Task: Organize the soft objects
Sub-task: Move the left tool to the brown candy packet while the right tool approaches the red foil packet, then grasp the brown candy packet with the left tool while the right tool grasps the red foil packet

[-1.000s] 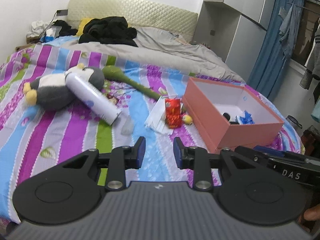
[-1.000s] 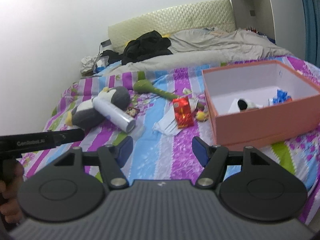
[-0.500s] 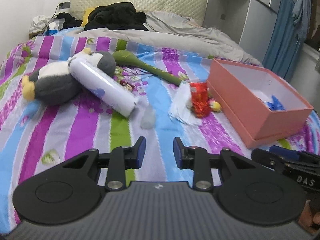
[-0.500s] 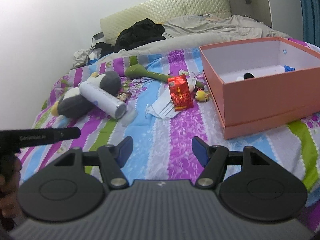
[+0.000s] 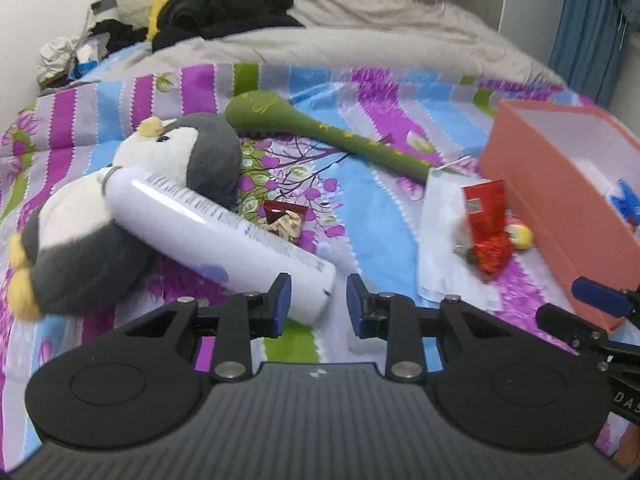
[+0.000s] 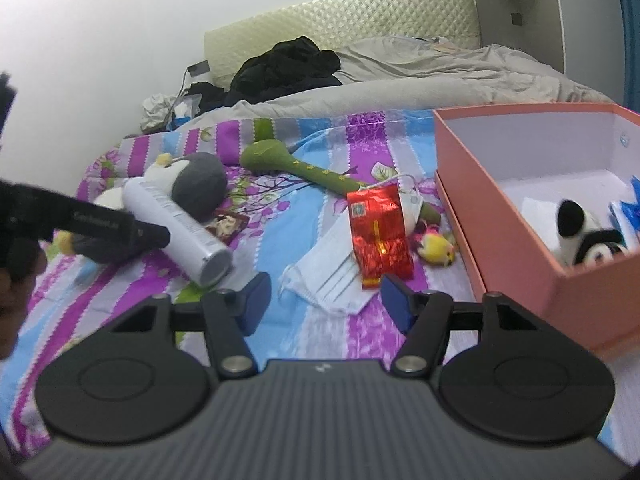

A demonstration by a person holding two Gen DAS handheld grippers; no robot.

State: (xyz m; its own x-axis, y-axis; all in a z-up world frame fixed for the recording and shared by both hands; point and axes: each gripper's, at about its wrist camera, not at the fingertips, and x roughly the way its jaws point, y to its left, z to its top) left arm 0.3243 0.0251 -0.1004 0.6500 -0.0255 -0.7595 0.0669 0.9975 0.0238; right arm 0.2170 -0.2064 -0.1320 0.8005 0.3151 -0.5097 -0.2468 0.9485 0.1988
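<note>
A grey and white penguin plush (image 5: 120,216) (image 6: 196,184) lies on the striped bedspread with a white spray can (image 5: 216,240) (image 6: 180,228) across it. A green soft mallet (image 5: 320,136) (image 6: 316,168), a white face mask (image 5: 444,236) (image 6: 328,268), a red packet (image 5: 486,224) (image 6: 378,232) and a small yellow plush (image 5: 518,236) (image 6: 436,248) lie beside the pink box (image 5: 560,200) (image 6: 492,200), which holds a panda plush (image 6: 580,236). My left gripper (image 5: 318,304) is open and empty, just in front of the can's end. My right gripper (image 6: 326,300) is open and empty, above the mask.
A grey duvet (image 5: 360,40) (image 6: 420,76) and black clothes (image 5: 224,8) (image 6: 288,64) lie at the head of the bed. A small dark card (image 5: 284,220) (image 6: 228,224) lies by the can. A blue curtain (image 5: 588,20) hangs at the right.
Both grippers have moved forward and lower toward the bed. The left one has closed in on the can and penguin, the right one on the mask and red packet. Jaw openings look unchanged.
</note>
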